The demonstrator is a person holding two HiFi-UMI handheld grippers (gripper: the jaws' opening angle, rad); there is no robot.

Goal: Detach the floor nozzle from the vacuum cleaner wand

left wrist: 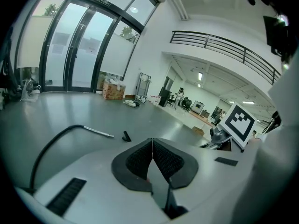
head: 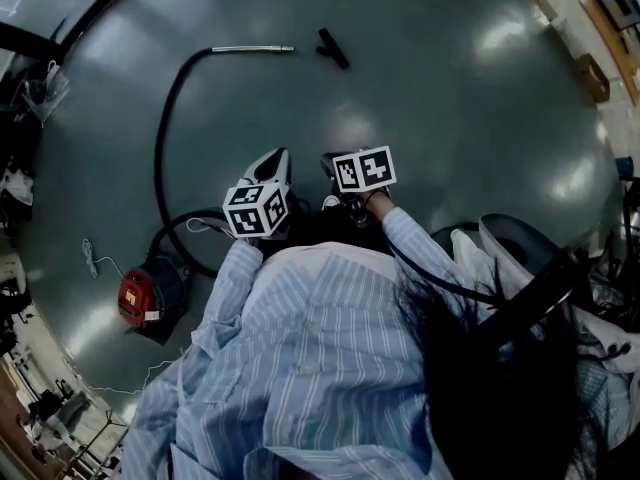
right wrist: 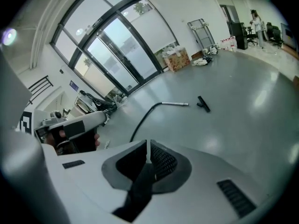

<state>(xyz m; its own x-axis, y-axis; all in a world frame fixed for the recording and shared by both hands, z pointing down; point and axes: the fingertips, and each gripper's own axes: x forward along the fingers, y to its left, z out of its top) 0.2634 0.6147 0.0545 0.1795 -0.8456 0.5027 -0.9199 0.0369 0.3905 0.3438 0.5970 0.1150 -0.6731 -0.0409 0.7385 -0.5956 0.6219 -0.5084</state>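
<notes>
The black floor nozzle (head: pixel 333 48) lies on the grey floor, apart from the silver wand (head: pixel 252 49), a small gap between them. The wand joins a black hose (head: pixel 162 138) that curves back to the red vacuum body (head: pixel 140 296). Both grippers are held close to the person's chest, far from the nozzle. My left gripper (head: pixel 272 173) is shut with nothing between its jaws, and so is my right gripper (head: pixel 330 168). The left gripper view shows the wand (left wrist: pixel 98 133) and nozzle (left wrist: pixel 126 136) ahead on the floor; the right gripper view shows the wand (right wrist: pixel 175 104) and nozzle (right wrist: pixel 203 103) too.
A white power cord (head: pixel 95 258) trails beside the vacuum body. Cardboard boxes (head: pixel 592 76) and furniture line the room's right edge. Clutter stands along the glass doors (left wrist: pixel 70 50) at the left. A black chair (head: pixel 520 258) is close behind the person's right side.
</notes>
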